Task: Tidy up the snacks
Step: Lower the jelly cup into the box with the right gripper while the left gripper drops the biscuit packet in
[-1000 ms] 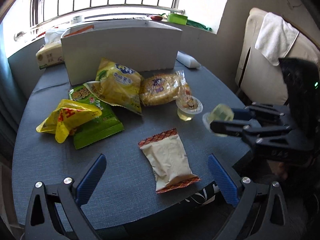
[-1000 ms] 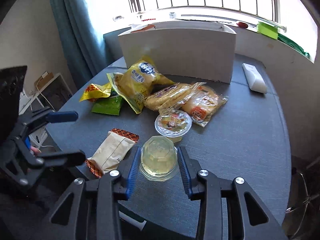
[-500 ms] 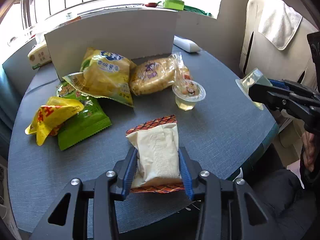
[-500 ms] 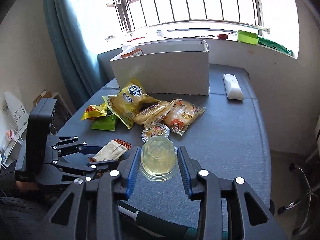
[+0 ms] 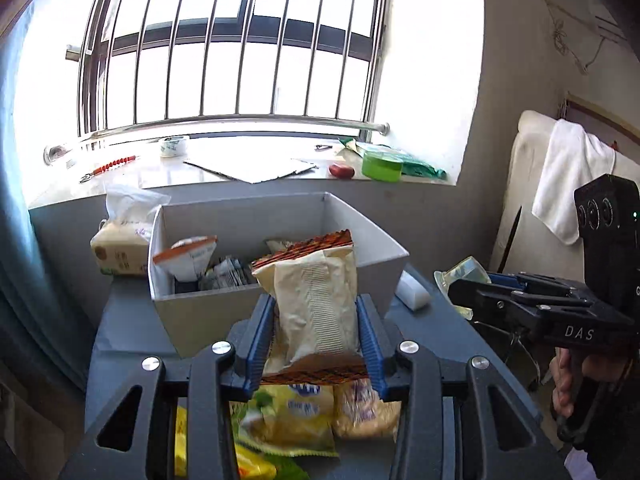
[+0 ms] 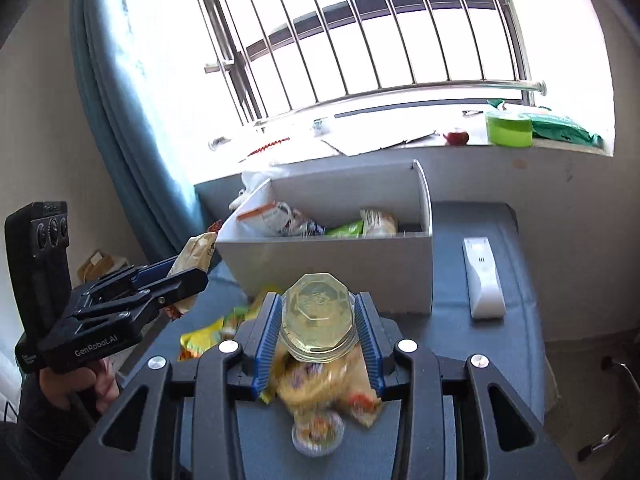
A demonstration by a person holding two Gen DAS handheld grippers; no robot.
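Note:
My left gripper (image 5: 316, 308) is shut on a cream snack packet with red-striped ends (image 5: 316, 304), held up in front of the open white box (image 5: 192, 316). My right gripper (image 6: 318, 312) is shut on a clear jelly cup (image 6: 318, 316), lifted just before the box's front wall (image 6: 384, 276). The box holds several snack packets (image 6: 280, 216). In the left wrist view the right gripper (image 5: 460, 288) with its jelly cup (image 5: 464, 274) hangs at the right. In the right wrist view the left gripper (image 6: 188, 268) holds the cream packet (image 6: 196, 256) at the left.
Yellow and green snack bags (image 5: 288, 420) and a second jelly cup (image 6: 318, 432) lie on the blue table (image 6: 516, 344) below the grippers. A white remote (image 6: 482, 276) lies right of the box. A tissue pack (image 5: 120, 244) stands at the box's left. A chair with a towel (image 5: 568, 184) stands at the right.
Both grippers have risen and moved toward the box, the left lifting the cream packet off the table and the right carrying the jelly cup. A second ago the left gripper was open.

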